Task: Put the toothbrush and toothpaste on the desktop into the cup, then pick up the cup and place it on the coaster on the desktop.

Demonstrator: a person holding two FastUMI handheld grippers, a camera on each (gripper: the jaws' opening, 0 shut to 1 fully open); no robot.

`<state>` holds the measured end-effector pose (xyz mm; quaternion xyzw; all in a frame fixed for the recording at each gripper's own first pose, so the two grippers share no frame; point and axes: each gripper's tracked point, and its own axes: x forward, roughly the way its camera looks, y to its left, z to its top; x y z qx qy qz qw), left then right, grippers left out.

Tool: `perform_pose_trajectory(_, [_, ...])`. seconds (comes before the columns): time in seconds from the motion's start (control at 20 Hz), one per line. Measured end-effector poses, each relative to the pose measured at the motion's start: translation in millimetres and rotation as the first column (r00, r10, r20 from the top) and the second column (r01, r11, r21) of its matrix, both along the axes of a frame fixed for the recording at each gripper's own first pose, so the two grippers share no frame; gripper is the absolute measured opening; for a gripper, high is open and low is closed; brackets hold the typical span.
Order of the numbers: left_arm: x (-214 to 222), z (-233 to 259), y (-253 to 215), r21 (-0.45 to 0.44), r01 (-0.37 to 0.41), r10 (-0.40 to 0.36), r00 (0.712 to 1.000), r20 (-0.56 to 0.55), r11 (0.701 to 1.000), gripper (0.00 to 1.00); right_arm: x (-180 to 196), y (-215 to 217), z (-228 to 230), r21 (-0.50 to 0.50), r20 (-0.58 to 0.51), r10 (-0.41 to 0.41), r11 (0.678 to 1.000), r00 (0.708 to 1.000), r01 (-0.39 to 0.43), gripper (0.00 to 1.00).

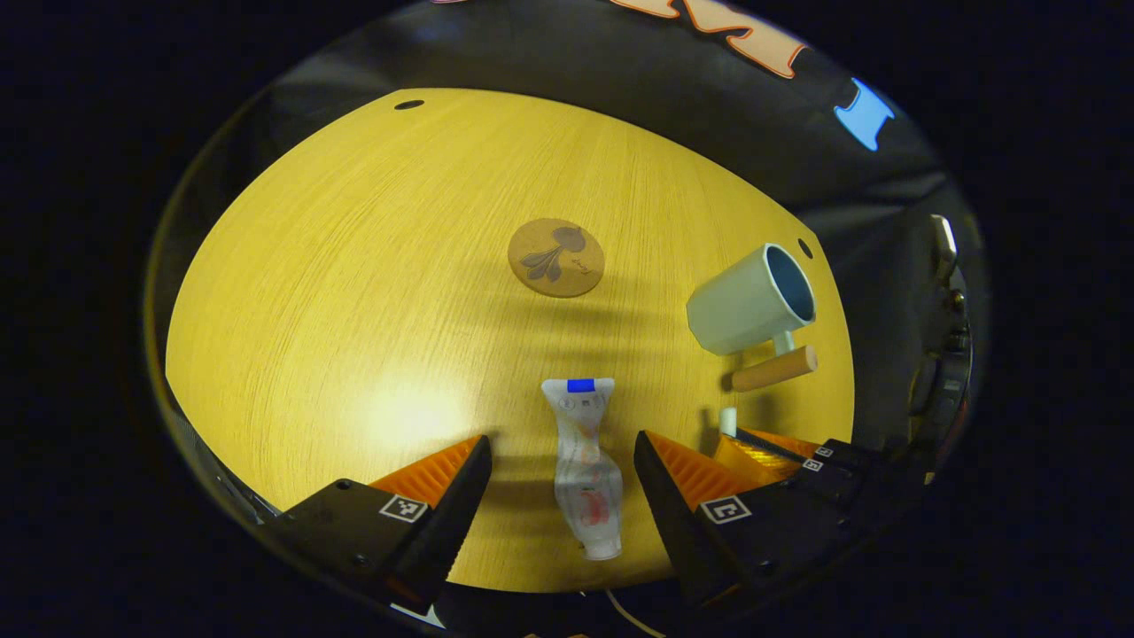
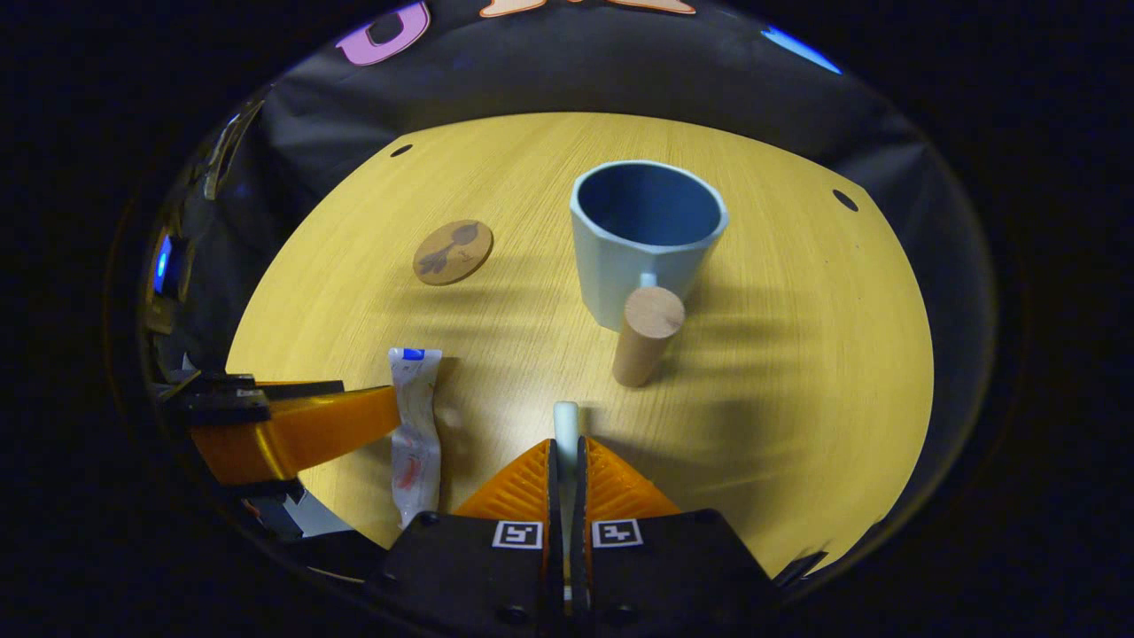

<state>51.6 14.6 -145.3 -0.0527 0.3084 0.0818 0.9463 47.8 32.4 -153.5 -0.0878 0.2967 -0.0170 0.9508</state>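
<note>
Sitting on the desktop (image 2: 797, 354): one cup (image 2: 645, 239), one coaster (image 2: 453, 252), one toothpaste tube (image 2: 415, 434). Also showing: one toothbrush (image 2: 565, 425), two grippers.

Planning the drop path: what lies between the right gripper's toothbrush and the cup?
In the right gripper view, only the cup's wooden handle and bare desktop lie beyond the toothbrush.

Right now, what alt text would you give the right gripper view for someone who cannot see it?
The right hand-held gripper is shut on a white toothbrush low over a yellow wooden desktop. Ahead stands a pale blue cup with a wooden handle; a round coaster lies farther left. A toothpaste tube lies beside the left hand-held gripper.
</note>
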Motion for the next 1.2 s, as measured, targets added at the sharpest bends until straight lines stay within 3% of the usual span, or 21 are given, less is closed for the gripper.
perform_pose_trajectory(0.3, [21.8, -14.7, -6.1, 0.01, 0.0, 0.001, 0.998, -0.068, 1.0, 0.92, -17.9, -23.1, 5.4, 0.022, 0.02, -0.027, 0.999, 0.999, 0.027, 0.06])
perform_pose_trajectory(0.45, [23.8, -20.0, -8.3, 0.008, -0.012, 0.013, 0.996, -0.089, 1.0, 0.78, -21.3, -36.1, 6.1, 0.028, 0.022, -0.044, 0.999, 0.999, 0.044, 0.06])
perform_pose_trajectory(0.6, [25.4, -24.3, -6.5, 0.027, -0.027, 0.03, 0.994, -0.105, 0.999, 0.76, -23.0, -50.8, 9.7, 0.036, 0.033, -0.067, 0.997, 0.997, 0.066, 0.07])
perform_pose_trajectory(0.8, [28.5, -24.0, -1.3, 0.051, -0.033, 0.039, 0.994, -0.102, 0.998, 0.58, -20.2, -68.5, 24.1, 0.064, 0.073, -0.108, 0.993, 0.992, 0.103, 0.06])
perform_pose_trajectory(0.95, [26.3, -24.8, -1.0, 0.035, -0.049, 0.053, 0.992, -0.112, 0.998, 0.29, -15.4, -79.7, 37.0, 0.069, 0.106, -0.12, 0.991, 0.987, 0.113, 0.06])
perform_pose_trajectory(1.05, [24.7, -27.1, 0.2, 0.049, -0.03, 0.036, 0.992, -0.124, 0.998, 0.18, -11.2, -85.2, 45.1, 0.08, 0.118, -0.128, 0.99, 0.985, 0.119, 0.06])
perform_pose_trajectory(1.2, [24.5, -25.9, -3.4, 0.049, -0.007, 0.013, 0.993, -0.115, 0.999, 0.13, -5.0, -94.7, 54.6, 0.081, 0.14, -0.137, 0.989, 0.981, 0.126, 0.06])
